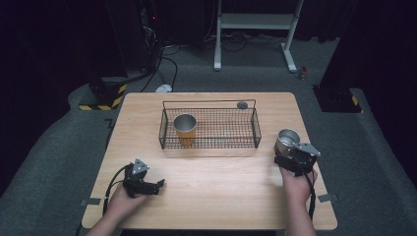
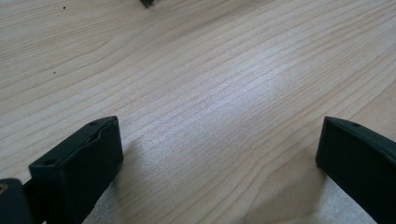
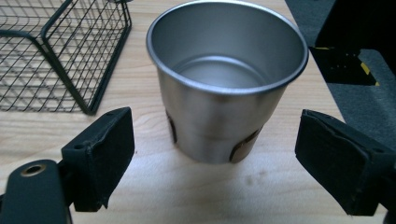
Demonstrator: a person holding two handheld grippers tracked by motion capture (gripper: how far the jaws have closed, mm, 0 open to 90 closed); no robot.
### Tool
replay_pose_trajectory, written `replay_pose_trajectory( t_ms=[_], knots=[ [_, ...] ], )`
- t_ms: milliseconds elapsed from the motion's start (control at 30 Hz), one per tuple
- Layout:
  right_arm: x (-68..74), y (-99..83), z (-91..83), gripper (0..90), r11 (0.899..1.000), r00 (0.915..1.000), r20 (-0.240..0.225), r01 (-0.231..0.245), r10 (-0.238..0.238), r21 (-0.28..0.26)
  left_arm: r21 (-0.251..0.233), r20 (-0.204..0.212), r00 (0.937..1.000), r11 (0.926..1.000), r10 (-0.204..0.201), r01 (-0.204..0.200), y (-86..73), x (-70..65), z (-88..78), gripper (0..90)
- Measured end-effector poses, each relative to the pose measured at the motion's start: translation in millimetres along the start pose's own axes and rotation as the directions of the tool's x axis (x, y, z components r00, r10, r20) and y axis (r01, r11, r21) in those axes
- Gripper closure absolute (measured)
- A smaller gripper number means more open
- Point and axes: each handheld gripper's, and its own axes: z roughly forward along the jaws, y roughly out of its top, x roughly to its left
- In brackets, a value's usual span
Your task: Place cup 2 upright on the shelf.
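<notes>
Right gripper view: steel cup between spread jaws.

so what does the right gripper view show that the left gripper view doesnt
Right gripper view: an upright, empty steel cup between its open jaws, untouched, plus a corner of the wire basket and dark floor beyond the table edge. Left gripper view: bare wood between its own open jaws. Both share the wooden table.

Steel cup: upright, empty, bare metal, just right of wire basket. Gold-sided cup: upright inside the basket, at its left end.
</notes>
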Motion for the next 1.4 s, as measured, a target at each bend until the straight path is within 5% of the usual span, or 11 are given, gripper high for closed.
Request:
replay_pose_trajectory(
  t_ms=[967, 1400],
  knots=[
    [-2.7, 18.4, 37.5, 12.1, 0.999, 0.9992, -0.012, -0.039, 0.039, -0.017, 0.000, 0.000, 1.0000, 1.0000, -0.001, 0.001, 0.0, 0.0, 0.0, 0.9],
    [-4.5, 18.7, 37.2, 18.0, 0.999, 0.9992, -0.013, -0.039, 0.038, -0.033, 0.000, 0.000, 1.0000, 1.0000, -0.001, 0.001, -0.1, 0.0, -0.1, 1.0]
  ],
)
